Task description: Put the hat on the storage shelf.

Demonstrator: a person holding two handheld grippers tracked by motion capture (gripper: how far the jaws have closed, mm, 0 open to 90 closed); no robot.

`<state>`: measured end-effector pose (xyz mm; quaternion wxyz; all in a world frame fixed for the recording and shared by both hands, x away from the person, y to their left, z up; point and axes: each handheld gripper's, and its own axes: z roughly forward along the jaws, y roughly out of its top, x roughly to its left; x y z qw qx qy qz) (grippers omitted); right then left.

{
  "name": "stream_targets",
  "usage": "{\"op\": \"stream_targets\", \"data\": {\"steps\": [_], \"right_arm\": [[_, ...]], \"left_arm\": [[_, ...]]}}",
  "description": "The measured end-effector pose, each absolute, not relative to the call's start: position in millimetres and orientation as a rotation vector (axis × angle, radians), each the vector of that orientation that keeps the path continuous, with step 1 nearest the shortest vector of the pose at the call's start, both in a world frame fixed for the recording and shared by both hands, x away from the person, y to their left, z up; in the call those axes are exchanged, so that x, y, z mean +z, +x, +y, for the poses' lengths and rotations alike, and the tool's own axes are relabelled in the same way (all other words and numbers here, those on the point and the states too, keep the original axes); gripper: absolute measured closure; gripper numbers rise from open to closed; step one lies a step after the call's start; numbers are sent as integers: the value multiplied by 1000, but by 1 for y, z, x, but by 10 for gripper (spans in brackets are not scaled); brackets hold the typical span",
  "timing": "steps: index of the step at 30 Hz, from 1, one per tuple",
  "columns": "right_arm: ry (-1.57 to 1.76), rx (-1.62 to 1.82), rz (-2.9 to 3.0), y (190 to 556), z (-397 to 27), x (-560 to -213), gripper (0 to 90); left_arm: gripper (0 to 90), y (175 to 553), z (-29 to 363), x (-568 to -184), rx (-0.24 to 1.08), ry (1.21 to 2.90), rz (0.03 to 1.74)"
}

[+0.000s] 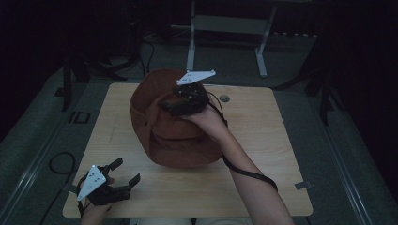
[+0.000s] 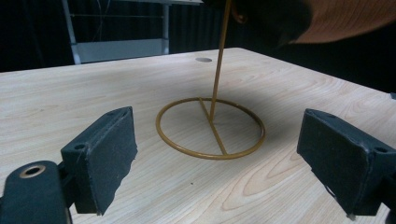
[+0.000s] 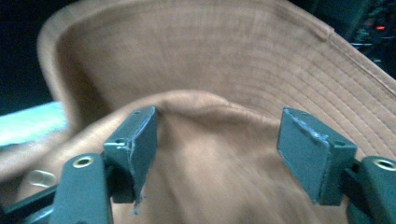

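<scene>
A brown brimmed hat (image 1: 164,136) sits on a thin gold wire stand (image 2: 215,79) in the middle of the wooden table (image 1: 263,154). The stand's ring base (image 2: 163,130) rests flat on the wood. My right gripper (image 1: 173,107) is on top of the hat's crown. In the right gripper view its jaws (image 3: 217,140) stand wide apart, open, with a fold of the hat's crown (image 3: 224,60) rising between them. My left gripper (image 1: 126,171) rests near the table's front left corner, open and holding nothing, and it faces the stand (image 2: 224,154). The hat's brim (image 2: 345,18) hangs above it.
A round cable hole (image 1: 225,98) lies in the tabletop behind the hat. A grey metal frame (image 1: 192,42) stands on the floor beyond the table. A cable loop (image 1: 61,161) lies on the floor at the left. Bare wood stretches right of the hat.
</scene>
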<state>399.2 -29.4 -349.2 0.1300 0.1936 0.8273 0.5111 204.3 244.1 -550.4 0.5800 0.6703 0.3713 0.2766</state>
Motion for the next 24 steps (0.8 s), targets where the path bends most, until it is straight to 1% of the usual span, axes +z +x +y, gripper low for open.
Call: {"op": "stream_targets", "data": {"steps": [7, 10, 11, 12, 13, 24], "right_arm": [[559, 1493, 2378, 397, -35, -348, 204], [559, 1522, 2375, 396, -39, -349, 195], [556, 1535, 2365, 396, -43, -350, 147], [556, 1535, 2365, 396, -43, -350, 147], [525, 1534, 2369, 394, -47, -351, 125], [521, 1598, 2331, 389, -81, -359, 117]], "left_arm": [[124, 204, 244, -550, 649, 1570, 862], [124, 204, 244, -551, 647, 1568, 869], [124, 205, 245, -551, 645, 1568, 871], [124, 205, 245, -551, 647, 1574, 871], [124, 205, 244, -552, 647, 1574, 870], [124, 206, 244, -554, 655, 1581, 883]]}}
